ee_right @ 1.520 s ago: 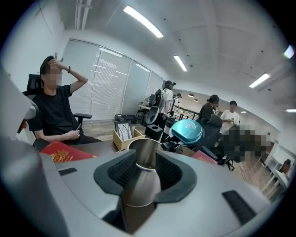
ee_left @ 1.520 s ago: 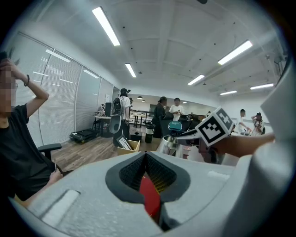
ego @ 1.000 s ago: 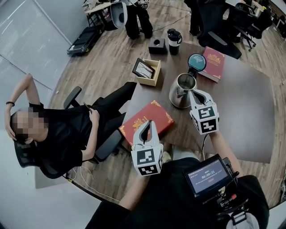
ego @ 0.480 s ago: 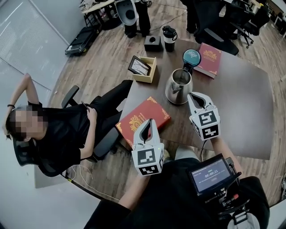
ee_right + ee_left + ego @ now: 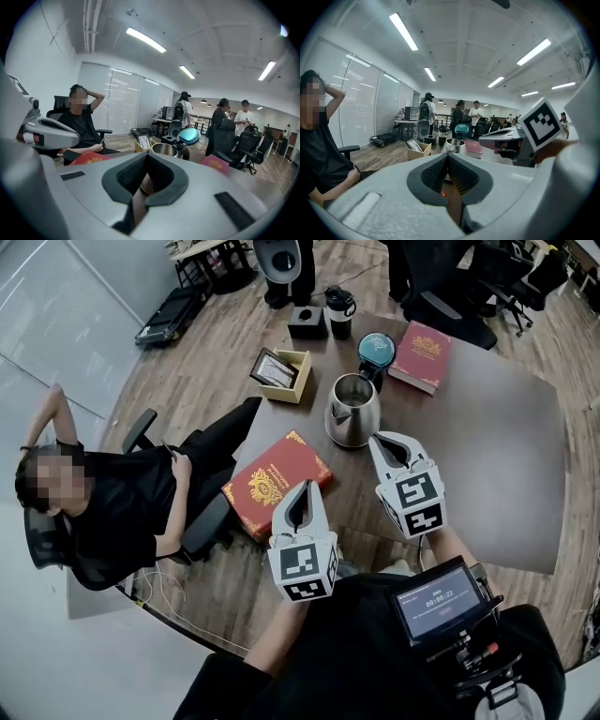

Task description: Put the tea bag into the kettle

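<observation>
A: Grippers?
B: Left gripper [image 5: 309, 486] pressed together, nothing between. Right gripper [image 5: 375, 439] same, empty. Both over the near side of the brown rounded bench [image 5: 506, 456].
A: Kettle?
B: Shiny steel kettle [image 5: 352, 413], teal lid [image 5: 377, 348] flipped open, upright just ahead of the right gripper. Tea bag: can't make it out.
A: Rest of the bench?
B: Red gold-printed book [image 5: 277, 482] just ahead-left of the left gripper. Second red book [image 5: 420, 354] beyond the kettle. Open wooden box [image 5: 279, 377] far ahead-left.
A: Room?
B: Office. Wood-plank floor [image 5: 206, 371], ceiling strip lights [image 5: 404, 31], window blinds [image 5: 361, 103]. Seated person in black [image 5: 112, 512] well left of the left gripper, people standing [image 5: 476, 111] at the back.
</observation>
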A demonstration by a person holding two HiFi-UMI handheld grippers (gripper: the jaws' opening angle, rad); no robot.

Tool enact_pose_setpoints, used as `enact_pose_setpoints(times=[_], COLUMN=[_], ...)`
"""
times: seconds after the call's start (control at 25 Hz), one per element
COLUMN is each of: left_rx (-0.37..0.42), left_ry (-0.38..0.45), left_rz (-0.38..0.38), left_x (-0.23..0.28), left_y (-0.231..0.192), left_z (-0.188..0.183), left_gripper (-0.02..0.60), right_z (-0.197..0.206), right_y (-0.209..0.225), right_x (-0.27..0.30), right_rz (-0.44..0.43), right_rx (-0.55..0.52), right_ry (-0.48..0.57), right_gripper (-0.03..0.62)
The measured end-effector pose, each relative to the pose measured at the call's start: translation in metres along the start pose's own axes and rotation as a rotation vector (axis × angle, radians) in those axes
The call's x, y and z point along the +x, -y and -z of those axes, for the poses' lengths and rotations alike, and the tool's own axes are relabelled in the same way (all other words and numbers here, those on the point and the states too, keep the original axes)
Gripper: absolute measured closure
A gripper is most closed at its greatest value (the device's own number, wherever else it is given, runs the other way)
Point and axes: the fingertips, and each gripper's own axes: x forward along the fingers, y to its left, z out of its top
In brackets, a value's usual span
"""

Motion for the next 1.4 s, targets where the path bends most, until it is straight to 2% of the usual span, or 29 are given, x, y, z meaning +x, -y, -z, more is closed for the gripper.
enact_pose_setpoints(times=[0.2,0.56,0.88,1.08,1.4], left_rx=[0.006,0.045,0.031,0.031,0.067], left_ry=[0.007,-0.004,0.005,0.002,-0.002], left_rz=[0.008,0.030,0.010,-0.014,-0.047], left_x=[-0.006,-0.025,-0.049,-0.058,-0.066], left_y=[0.051,0.142,0.203,0.221,0.225], left_z=[-0.002,0.006,0.018,0.025,0.026], left_gripper=[0.577,0.577,0.577,0.577,0.577], right_z=[0.009,0.032,0.071,0.080,0.080], right_y=[0.018,0.056,0.069,0.072,0.060], right_x=[-0.042,-0.131,-0.189,-0.201,-0.202], right_rz=[-0.016,0.005,-0.026,-0.062,-0.129], right_rx=[0.001,0.023,0.013,0.021,0.015], right_ry=[0.012,0.052,0.022,0.035,0.058], right_gripper=[0.587,0.588,0.588,0.588,0.588])
